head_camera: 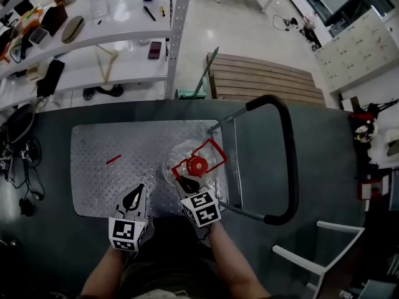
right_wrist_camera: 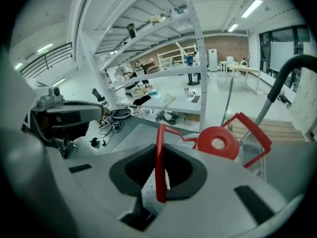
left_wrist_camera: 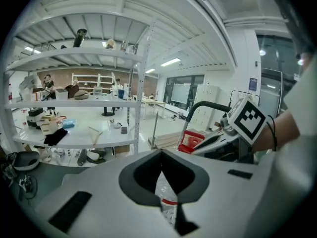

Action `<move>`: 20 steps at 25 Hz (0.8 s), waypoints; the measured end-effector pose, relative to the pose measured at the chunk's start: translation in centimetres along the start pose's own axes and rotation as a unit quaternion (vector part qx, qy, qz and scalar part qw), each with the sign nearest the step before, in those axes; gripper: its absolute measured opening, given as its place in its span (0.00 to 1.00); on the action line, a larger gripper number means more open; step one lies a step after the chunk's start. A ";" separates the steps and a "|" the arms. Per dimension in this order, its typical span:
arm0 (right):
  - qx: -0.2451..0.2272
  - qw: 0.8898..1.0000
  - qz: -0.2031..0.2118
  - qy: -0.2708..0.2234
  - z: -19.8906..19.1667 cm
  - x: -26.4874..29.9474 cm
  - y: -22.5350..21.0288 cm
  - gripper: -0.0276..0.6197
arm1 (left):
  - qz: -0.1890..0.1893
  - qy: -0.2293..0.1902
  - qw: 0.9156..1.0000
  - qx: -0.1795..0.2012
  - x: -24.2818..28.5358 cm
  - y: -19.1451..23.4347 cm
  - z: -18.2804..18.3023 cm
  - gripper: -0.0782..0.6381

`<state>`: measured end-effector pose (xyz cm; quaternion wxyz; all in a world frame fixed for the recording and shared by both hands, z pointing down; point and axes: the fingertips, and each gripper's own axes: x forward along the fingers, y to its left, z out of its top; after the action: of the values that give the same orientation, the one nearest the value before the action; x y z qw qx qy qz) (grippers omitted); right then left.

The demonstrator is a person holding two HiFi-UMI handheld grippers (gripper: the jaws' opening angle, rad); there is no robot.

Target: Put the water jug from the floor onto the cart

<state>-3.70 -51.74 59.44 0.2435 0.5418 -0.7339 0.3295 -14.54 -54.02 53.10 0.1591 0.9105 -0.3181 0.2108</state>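
Observation:
The clear water jug (head_camera: 190, 161) with a red cap (head_camera: 197, 165) and a red wire handle (head_camera: 215, 149) stands over the right end of the cart's metal deck (head_camera: 124, 142). Whether its base rests on the deck I cannot tell. My right gripper (head_camera: 187, 184) is shut on the red handle (right_wrist_camera: 159, 152), whose bar runs up between the jaws in the right gripper view, with the cap (right_wrist_camera: 218, 143) just beyond. My left gripper (head_camera: 133, 199) hovers over the deck's near edge, left of the jug, shut and empty. The left gripper view shows the red handle (left_wrist_camera: 190, 142) to the right.
The cart's black push handle (head_camera: 288, 148) curves around the right side. A small red stick (head_camera: 113, 159) lies on the deck. White shelving (head_camera: 93, 36) with clutter stands behind, a wooden pallet (head_camera: 262, 80) lies at the back right, and a white frame (head_camera: 312, 254) sits at the lower right.

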 end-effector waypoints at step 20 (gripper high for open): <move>0.064 0.993 -0.010 -0.100 0.0 -5.1 2.1 0.23 | 0.013 -0.031 0.999 0.013 -5.5 0.2 0.0 0.12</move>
<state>-4.26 -48.08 55.39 0.1376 0.5940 -0.7264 0.3171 -18.55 -51.36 50.44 0.1349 0.9142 -0.3321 0.1889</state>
